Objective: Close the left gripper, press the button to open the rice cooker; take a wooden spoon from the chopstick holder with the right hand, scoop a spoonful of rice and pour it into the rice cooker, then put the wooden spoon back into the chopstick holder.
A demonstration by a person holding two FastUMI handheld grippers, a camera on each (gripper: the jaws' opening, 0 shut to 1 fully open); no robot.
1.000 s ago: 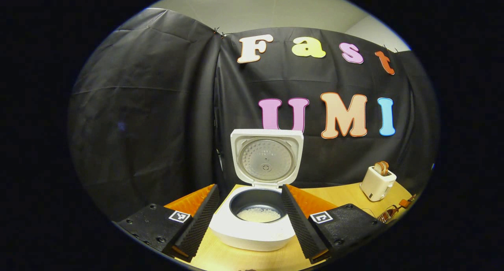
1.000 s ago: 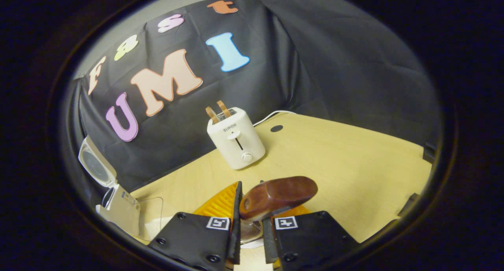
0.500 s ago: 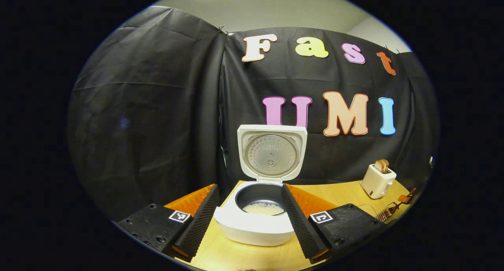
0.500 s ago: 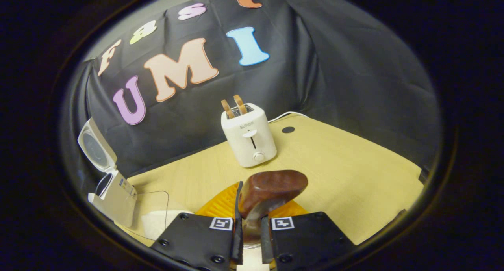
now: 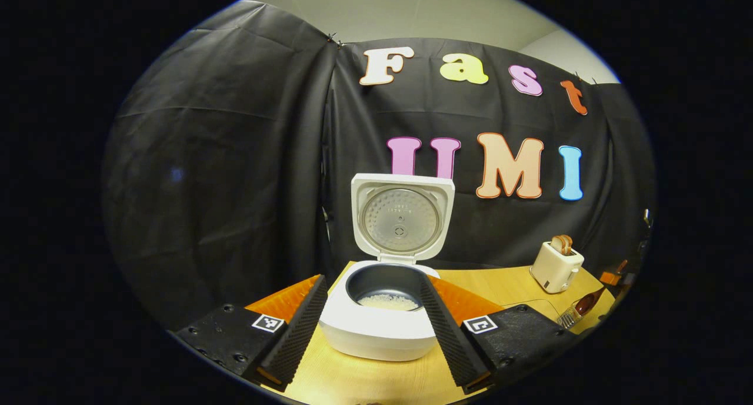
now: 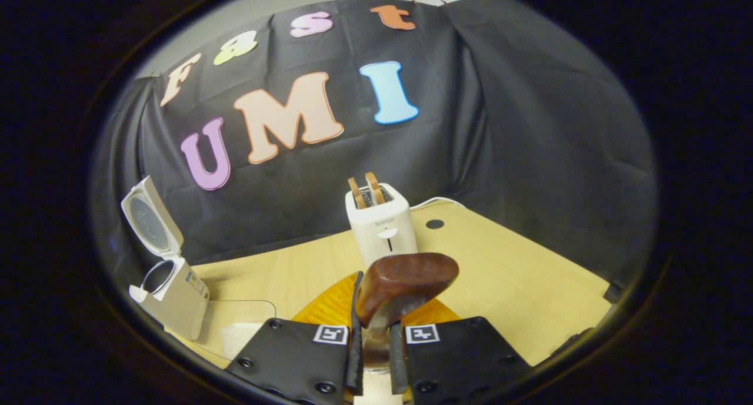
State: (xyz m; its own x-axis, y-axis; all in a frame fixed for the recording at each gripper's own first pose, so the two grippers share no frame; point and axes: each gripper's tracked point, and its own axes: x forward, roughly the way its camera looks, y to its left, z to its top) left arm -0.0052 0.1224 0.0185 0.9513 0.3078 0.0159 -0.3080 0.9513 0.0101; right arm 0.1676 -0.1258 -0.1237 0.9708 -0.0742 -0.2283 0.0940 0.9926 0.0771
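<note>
The rice cooker point(image 5: 382, 316) at twelve o'clock of the released left claw point(image 5: 372, 328) stands lid-up with rice in its pot, so opening and pouring look done. At three o'clock, the right claw point(image 6: 373, 358) is clenched on the wooden spoon point(image 6: 403, 284); returning it to the holder remains. A toaster point(image 6: 381, 228) stands on the pale wooden surface point(image 6: 517, 275), black cloth behind.

Dim booth, light from overhead, heavy fisheye warp at edges, near wooden spoon point(image 6: 406, 286) maybe slightly blurred
</note>
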